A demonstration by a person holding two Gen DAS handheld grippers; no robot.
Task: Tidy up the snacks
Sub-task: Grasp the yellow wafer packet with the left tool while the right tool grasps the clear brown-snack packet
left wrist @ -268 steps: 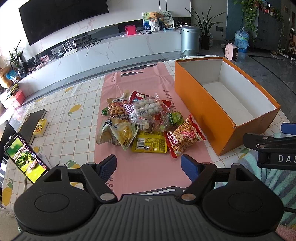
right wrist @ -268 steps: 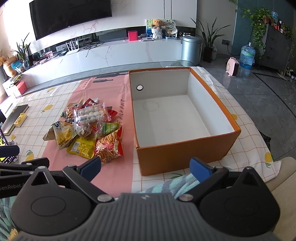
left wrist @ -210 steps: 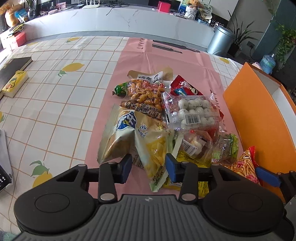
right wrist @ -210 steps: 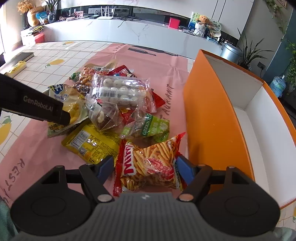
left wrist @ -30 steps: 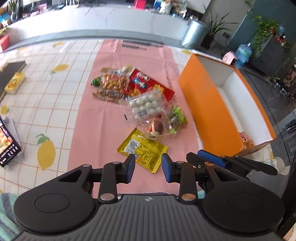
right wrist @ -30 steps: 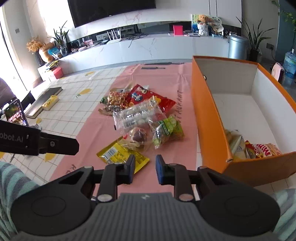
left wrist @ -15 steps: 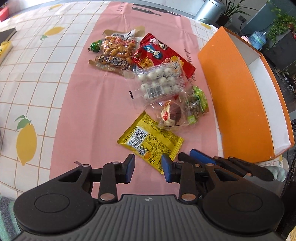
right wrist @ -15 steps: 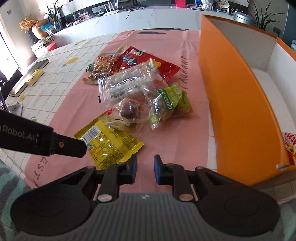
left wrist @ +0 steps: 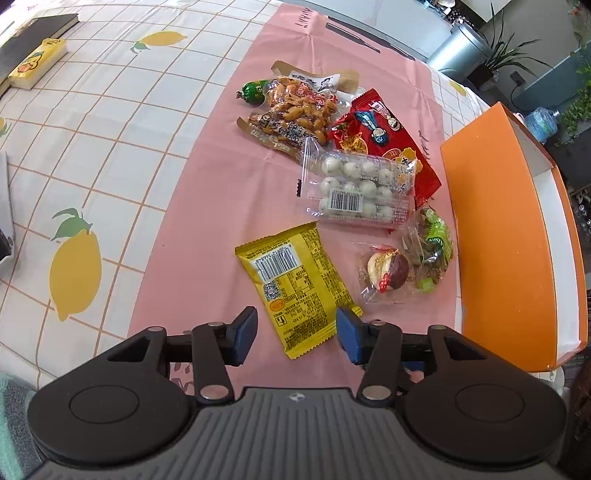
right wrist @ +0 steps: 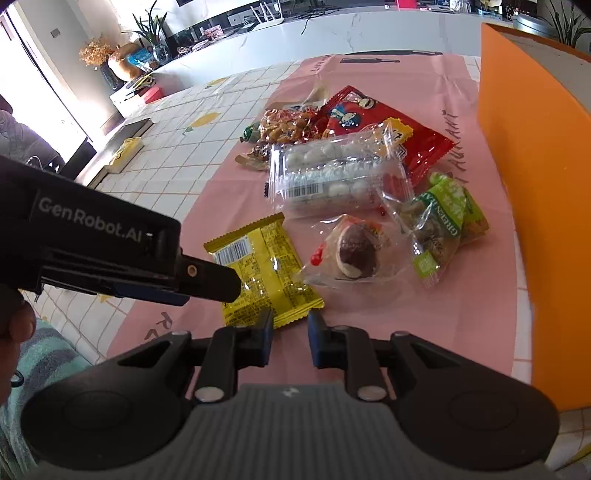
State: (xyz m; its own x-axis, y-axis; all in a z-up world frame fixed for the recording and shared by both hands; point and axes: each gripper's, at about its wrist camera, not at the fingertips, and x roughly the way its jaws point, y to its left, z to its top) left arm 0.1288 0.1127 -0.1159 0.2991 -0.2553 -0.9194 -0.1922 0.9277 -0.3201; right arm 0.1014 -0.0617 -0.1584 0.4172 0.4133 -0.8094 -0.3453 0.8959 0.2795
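A yellow snack packet (left wrist: pixel 295 284) lies on the pink runner (left wrist: pixel 207 192), also in the right wrist view (right wrist: pixel 262 269). My left gripper (left wrist: pixel 295 332) is open, its fingers either side of the packet's near end. My right gripper (right wrist: pixel 290 332) is nearly shut and empty, just past the packet's near corner. Beyond lie a clear pack of white balls (left wrist: pixel 358 188), a clear-wrapped chocolate cake (left wrist: pixel 388 271), a green packet (left wrist: pixel 436 240), a red packet (left wrist: pixel 384 136) and a peanut bag (left wrist: pixel 295 110). The orange box (left wrist: pixel 509 229) stands to the right.
The lemon-print tablecloth (left wrist: pixel 92 140) covers the table to the left. A yellow carton (left wrist: pixel 37 68) and a dark book (left wrist: pixel 33 31) lie at the far left. The left gripper's body (right wrist: pixel 110 251) crosses the right wrist view.
Both grippers have moved down and forward toward the snacks. My left gripper has opened wider around the yellow packet's near end. The right gripper stays nearly shut.
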